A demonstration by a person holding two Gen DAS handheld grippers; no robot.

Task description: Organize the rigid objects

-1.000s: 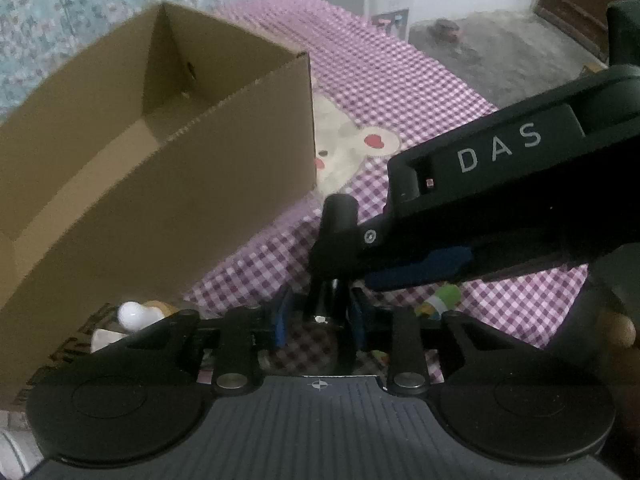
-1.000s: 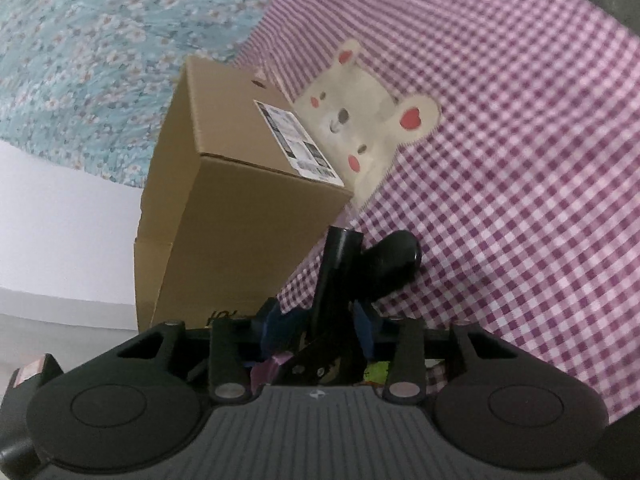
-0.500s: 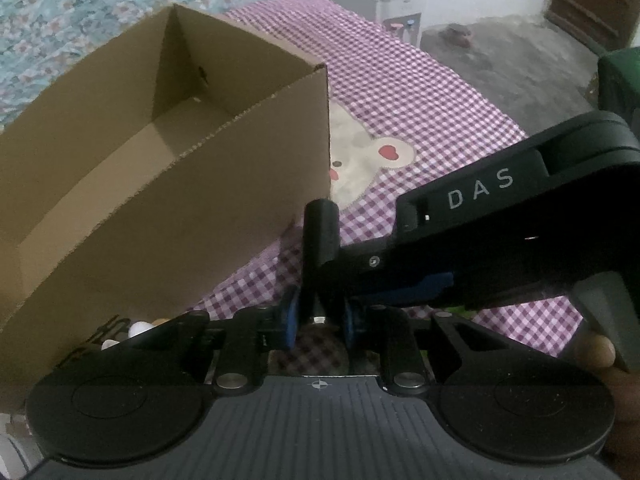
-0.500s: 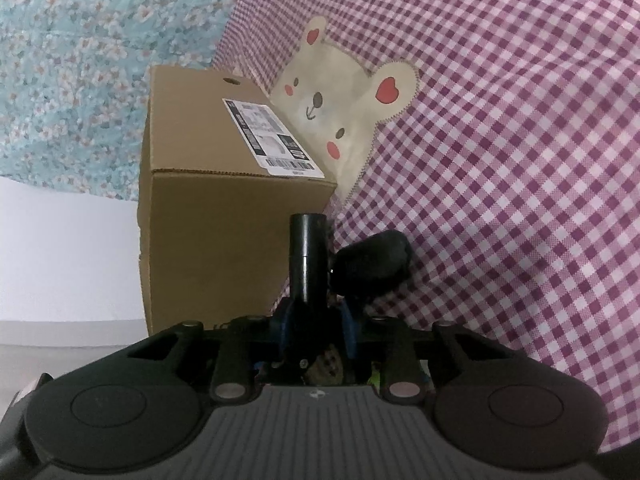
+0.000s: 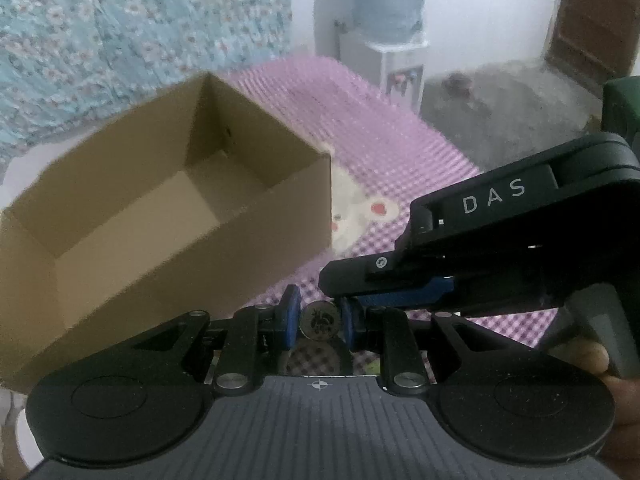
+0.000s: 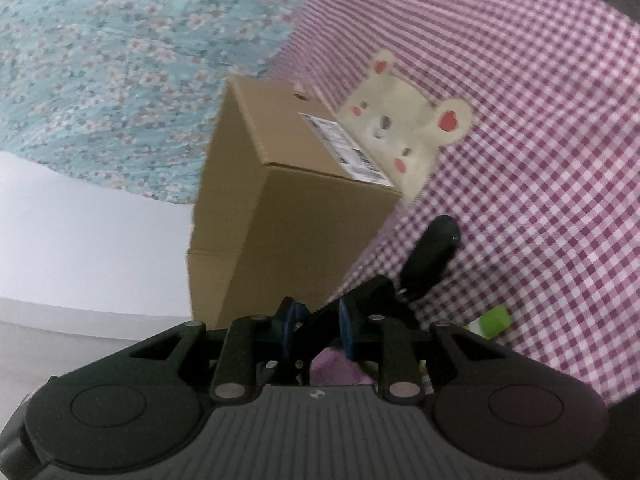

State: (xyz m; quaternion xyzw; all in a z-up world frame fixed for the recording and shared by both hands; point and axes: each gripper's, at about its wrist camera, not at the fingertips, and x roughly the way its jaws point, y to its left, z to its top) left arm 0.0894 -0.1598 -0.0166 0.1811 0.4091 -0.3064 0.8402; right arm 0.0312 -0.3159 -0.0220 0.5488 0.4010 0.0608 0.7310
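Note:
An open brown cardboard box (image 5: 168, 216) stands on the purple checked cloth, its inside bare; the right wrist view shows its outer side (image 6: 288, 208) with a white label. My left gripper (image 5: 318, 316) is shut on a black rod-shaped object, whose round end (image 5: 318, 319) faces the camera. My right gripper (image 6: 318, 320) is shut on the same black object (image 6: 430, 256), which sticks out forward and to the right. The right gripper's body (image 5: 500, 240), marked DAS, reaches in from the right in the left wrist view.
A bear patch (image 6: 404, 128) lies on the cloth beside the box. A green item (image 6: 494, 320) and a purple item (image 6: 336, 364) lie under the right gripper. A water dispenser (image 5: 384, 36) and floral fabric (image 5: 100, 32) stand behind.
Both grippers have risen with the black object, so the box's inside shows more. The object has tilted: its end now faces the left camera and leans right in the right view.

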